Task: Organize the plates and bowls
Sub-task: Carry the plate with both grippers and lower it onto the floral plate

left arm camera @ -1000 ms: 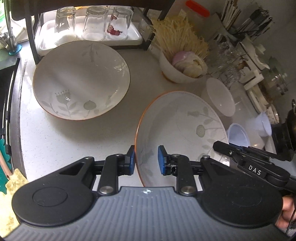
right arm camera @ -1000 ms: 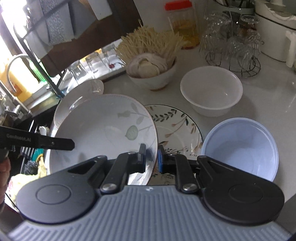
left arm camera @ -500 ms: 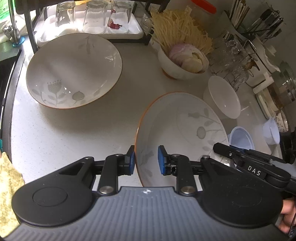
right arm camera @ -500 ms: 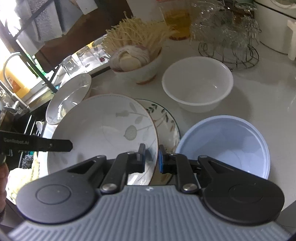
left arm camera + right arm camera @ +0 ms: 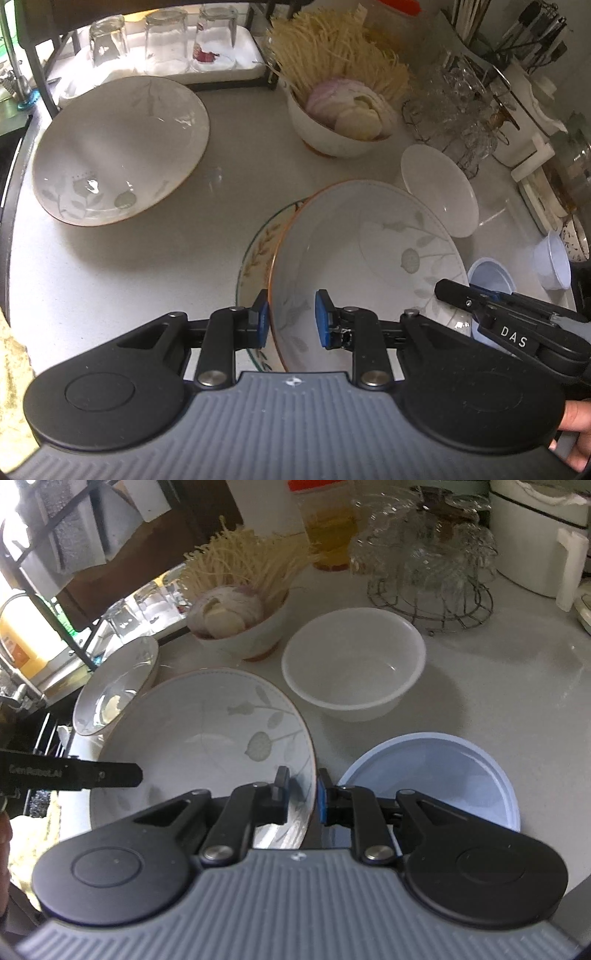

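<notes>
Both grippers pinch the big leaf-print bowl point(image 5: 369, 254) by opposite rims, left gripper point(image 5: 290, 319) and right gripper point(image 5: 301, 794), holding it above a patterned plate point(image 5: 255, 258) on the worktop point(image 5: 147, 266). It looks heavy, glazed, slippery and breakable; two rim grips suit it.

white capitals "das" stand on a small black plate on the side of the right gripper point(image 5: 511, 321), seen at the right edge of the left wrist view. in the right wrist view, faint grey lettering that reads about as "genrobot.ai" runs along the black finger of the left gripper point(image 5: 70, 774) at the left edge. no other print on the counter things is legible.
</notes>
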{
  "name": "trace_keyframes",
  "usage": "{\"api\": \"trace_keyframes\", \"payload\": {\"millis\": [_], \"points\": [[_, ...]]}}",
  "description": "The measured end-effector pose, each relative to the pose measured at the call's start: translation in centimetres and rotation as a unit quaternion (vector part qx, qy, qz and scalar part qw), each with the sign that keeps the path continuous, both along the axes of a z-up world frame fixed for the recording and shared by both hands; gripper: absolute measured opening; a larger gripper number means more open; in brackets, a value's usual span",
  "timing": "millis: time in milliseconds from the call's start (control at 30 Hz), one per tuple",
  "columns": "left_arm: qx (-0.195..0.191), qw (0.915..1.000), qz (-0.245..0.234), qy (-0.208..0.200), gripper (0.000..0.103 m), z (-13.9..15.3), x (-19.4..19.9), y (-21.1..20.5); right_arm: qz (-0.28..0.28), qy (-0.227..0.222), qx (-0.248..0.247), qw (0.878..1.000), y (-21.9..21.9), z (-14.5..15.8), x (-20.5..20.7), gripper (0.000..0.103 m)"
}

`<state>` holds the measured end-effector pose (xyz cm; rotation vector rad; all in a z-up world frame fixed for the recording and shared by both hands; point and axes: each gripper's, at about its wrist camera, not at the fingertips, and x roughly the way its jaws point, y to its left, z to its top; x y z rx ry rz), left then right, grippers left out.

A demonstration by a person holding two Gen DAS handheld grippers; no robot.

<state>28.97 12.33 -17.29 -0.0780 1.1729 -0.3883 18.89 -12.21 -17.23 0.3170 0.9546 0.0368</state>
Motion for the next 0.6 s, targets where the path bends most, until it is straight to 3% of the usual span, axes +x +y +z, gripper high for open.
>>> {"api": "trace_keyframes", "payload": {"millis": [600], "points": [[0.041, 0.999, -0.017, -0.008, 0.029, -1.2, 0.5, -2.0, 0.006, 0.0, -0.036, 0.999, 0.1, 0.3, 0.3, 0.018]]}}
